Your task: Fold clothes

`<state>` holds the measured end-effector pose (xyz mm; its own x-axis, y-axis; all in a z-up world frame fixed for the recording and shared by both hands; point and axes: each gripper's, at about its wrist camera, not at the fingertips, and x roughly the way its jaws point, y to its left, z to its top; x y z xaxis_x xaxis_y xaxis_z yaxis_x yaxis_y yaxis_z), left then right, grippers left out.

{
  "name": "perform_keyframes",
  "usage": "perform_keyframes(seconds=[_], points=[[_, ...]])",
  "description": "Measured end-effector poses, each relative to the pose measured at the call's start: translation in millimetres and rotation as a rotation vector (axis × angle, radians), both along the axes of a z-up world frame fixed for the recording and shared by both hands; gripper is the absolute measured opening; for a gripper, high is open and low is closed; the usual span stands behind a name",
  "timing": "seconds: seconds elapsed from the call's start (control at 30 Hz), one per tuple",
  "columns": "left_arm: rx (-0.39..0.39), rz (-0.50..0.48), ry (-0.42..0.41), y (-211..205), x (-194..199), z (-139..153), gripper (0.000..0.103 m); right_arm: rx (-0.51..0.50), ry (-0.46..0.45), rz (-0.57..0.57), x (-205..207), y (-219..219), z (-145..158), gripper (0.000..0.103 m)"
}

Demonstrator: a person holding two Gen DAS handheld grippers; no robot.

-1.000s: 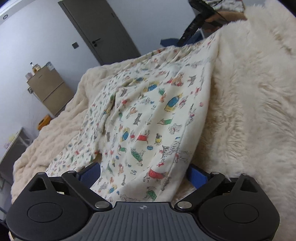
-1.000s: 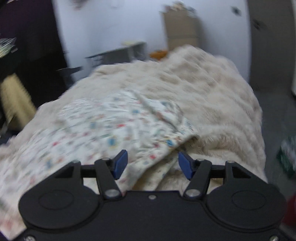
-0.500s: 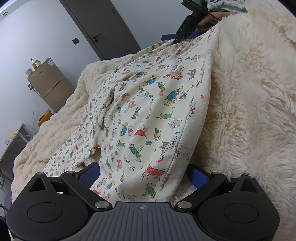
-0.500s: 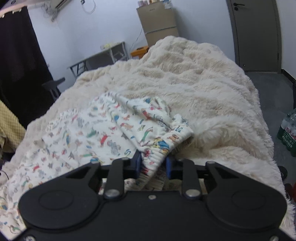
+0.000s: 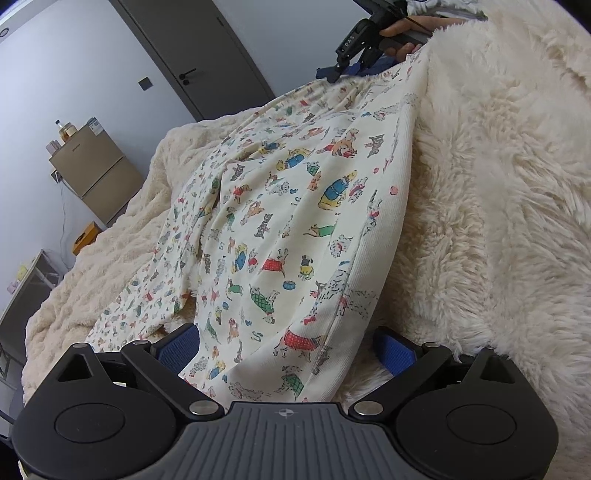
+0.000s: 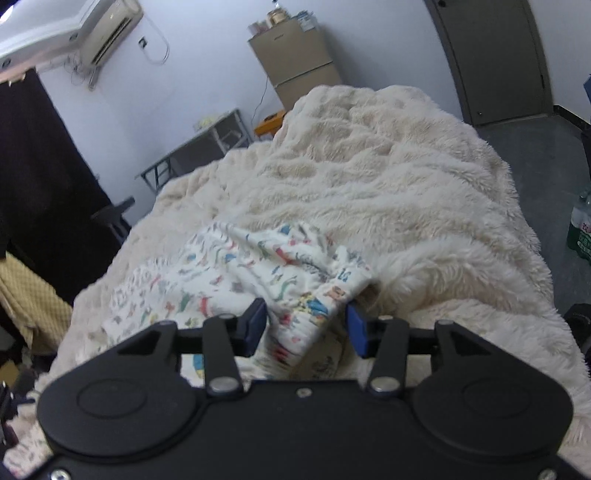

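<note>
**Printed trousers on fleece bed cover: both grippers open**

Item: printed trousers [image 5: 295, 229], cream cloth with small coloured dogs, lying on my cream fleece blanket [image 5: 498, 184]. In the left wrist view the long axis runs from the bottom centre of the frame to the upper right; the gathered waistband sits at the far upper end, the leg hem at the near bottom end. A second leg lies folded at lower left.

Left gripper [image 5: 286, 349]: jaws spread wide, one blue pad either side of the near hem, cloth between them but not pinched.

Right gripper [image 6: 306, 328]: jaws partly apart, astride the gathered waistband corner of the trousers [image 6: 258, 273]; I cannot tell whether either pad touches the cloth.

Edges and room: bare fleece lies right of the straight trouser edge in the left view, and fills the upper half of the right view.

View differences: only the left view shows my hand [image 5: 402, 31] on the right tool. Only the right view shows the air conditioner [image 6: 92, 33].
</note>
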<state>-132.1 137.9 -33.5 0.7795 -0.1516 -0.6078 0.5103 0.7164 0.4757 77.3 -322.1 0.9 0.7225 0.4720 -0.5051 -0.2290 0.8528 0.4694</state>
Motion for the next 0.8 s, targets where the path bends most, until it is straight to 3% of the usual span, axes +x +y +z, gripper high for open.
perform_keyframes(seconds=[0.23,0.33,0.47,0.6,0.7,0.77,0.8], points=[[0.000,-0.001,0.006,-1,0,0,0.099,0.044,-0.003,-0.014,-6,-17,2,0.046],[0.003,-0.006,0.009,-3,0,0,0.099,0.066,0.001,-0.021,-6,-24,1,0.057],[0.010,-0.008,0.014,-4,2,0,0.099,0.166,0.077,-0.035,12,-28,-21,0.067],[0.009,-0.010,0.012,-3,1,-1,0.099,0.266,0.172,-0.020,36,-25,-50,0.067],[0.008,-0.012,0.014,-3,1,-1,0.099,0.374,0.186,-0.047,48,-28,-66,0.056],[0.011,-0.013,0.018,-4,2,-1,0.099,0.421,0.170,-0.060,52,-33,-66,0.037],[0.017,-0.014,0.018,-5,2,-1,0.099,0.436,0.158,-0.064,54,-35,-65,0.034]])
